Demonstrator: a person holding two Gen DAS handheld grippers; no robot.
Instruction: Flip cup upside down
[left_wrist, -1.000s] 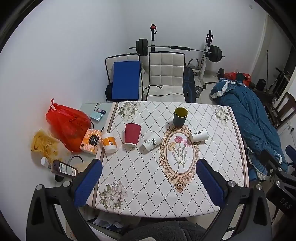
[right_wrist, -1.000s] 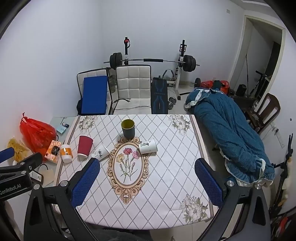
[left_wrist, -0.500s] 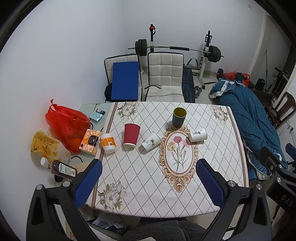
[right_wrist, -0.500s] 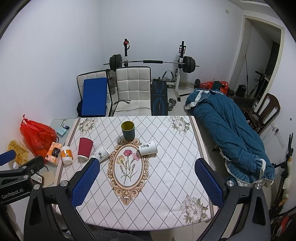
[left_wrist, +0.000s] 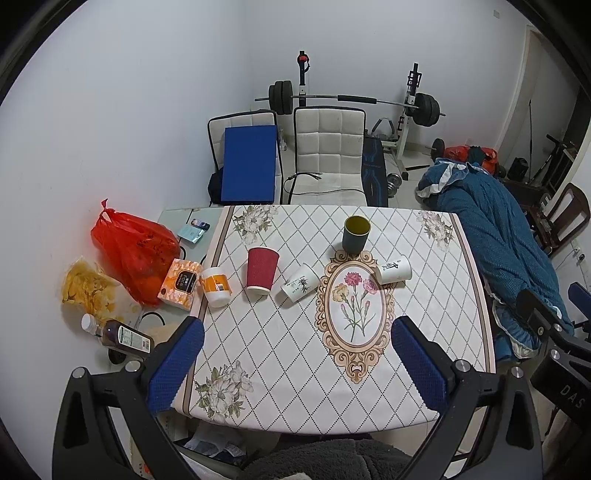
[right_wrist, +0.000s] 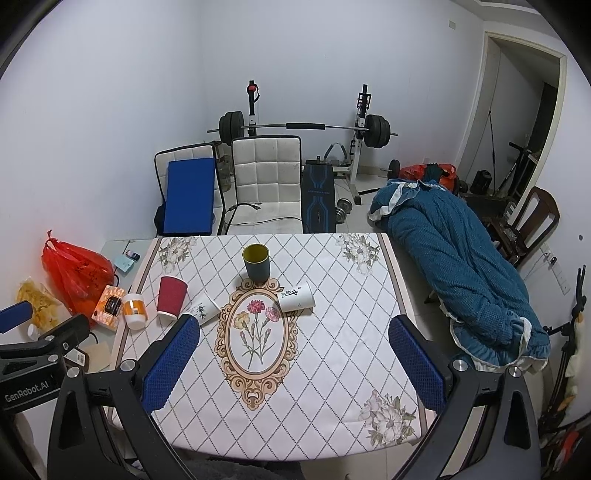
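Observation:
A dark green cup (left_wrist: 356, 234) (right_wrist: 256, 262) stands upright, mouth up, at the far middle of the table (left_wrist: 280, 362). A red ribbed paper cup (left_wrist: 261, 272) (right_wrist: 171, 299) stands upside down to its left. Two white paper cups lie on their sides: one (left_wrist: 300, 284) (right_wrist: 202, 308) beside the red cup, one (left_wrist: 394, 269) (right_wrist: 297, 296) right of the oval flower print. My left gripper (left_wrist: 295, 354) and right gripper (right_wrist: 293, 352) are both open and empty, held above the near edge of the table, well short of all the cups.
An orange-and-white tub (left_wrist: 216, 286), a tissue box (left_wrist: 181, 283), a red plastic bag (left_wrist: 135, 247) and a bottle (left_wrist: 122, 336) sit at the table's left edge. White chairs (left_wrist: 328, 155) and a barbell rack stand behind. A blue quilt (left_wrist: 495, 236) lies to the right.
Both grippers have drifted slightly back and up, so the table sits a little farther in view. Nothing on the table has moved.

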